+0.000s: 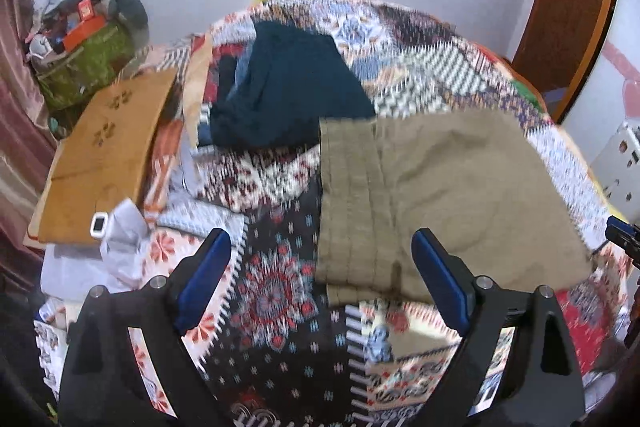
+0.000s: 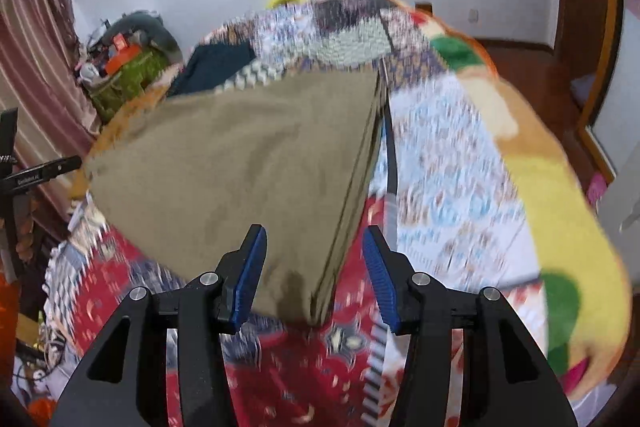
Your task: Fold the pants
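Khaki pants lie folded into a flat block on the patterned quilt; they also show in the right wrist view. My left gripper is open and empty, hovering over the near left edge of the pants, with one blue pad over the cloth. My right gripper is open and empty, its fingers either side of the near corner of the pants. Both views are motion-blurred.
A dark blue folded garment lies beyond the pants. A wooden board, white paper and a cluttered green bag sit at the left. A yellow blanket drapes the right bed edge.
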Tool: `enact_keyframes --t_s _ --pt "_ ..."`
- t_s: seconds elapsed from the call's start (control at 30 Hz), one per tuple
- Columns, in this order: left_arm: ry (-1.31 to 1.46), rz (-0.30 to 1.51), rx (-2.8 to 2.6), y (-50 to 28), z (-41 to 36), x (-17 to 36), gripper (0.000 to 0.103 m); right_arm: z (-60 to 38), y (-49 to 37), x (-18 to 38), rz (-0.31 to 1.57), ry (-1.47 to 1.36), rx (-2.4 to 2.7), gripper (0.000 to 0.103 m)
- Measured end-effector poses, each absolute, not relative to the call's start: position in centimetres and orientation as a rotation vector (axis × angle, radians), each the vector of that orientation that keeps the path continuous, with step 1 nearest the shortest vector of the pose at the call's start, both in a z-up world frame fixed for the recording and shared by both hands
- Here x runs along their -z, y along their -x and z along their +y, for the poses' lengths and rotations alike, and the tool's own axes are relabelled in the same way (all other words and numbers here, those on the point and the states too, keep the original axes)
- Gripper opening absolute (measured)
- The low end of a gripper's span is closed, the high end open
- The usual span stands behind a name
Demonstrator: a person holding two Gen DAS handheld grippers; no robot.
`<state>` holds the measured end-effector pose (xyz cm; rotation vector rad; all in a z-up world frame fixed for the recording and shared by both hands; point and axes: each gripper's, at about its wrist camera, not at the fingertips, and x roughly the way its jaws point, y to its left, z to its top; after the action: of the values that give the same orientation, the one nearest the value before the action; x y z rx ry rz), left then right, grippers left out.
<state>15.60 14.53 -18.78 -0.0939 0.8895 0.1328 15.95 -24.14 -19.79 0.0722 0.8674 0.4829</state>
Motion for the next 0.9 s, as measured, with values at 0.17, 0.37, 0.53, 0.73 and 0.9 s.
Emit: enact_keyframes --t_s 0.17,0.37,0.53,0.73,0.9 --pt "0.092 0.865 -0.135 -18.4 15.2 16.9 0.092 -23.9 -18.2 17.5 0.793 -0.067 -0.488 0.049" --pt "0.072 0.876 -0.136 -22.2 15.3 16.7 0.092 -23.1 -22.2 16.6 0.756 -0.044 -0.494 0.050" --pt "0.095 0.915 -0.125 -25.7 15.7 17.9 0.092 -22.4 -25.9 17.3 0.764 -0.035 -0.505 0.050" --pt "0.101 0.982 -0.112 -28.9 15.8 20.2 0.092 -21.6 -31.3 19.5 0.815 -0.046 -0.512 0.050" --pt "0.131 1.031 -0.096 -30.6 15.6 22.2 0.092 -21.0 -35.8 21.9 0.887 -0.054 -0.508 0.050"
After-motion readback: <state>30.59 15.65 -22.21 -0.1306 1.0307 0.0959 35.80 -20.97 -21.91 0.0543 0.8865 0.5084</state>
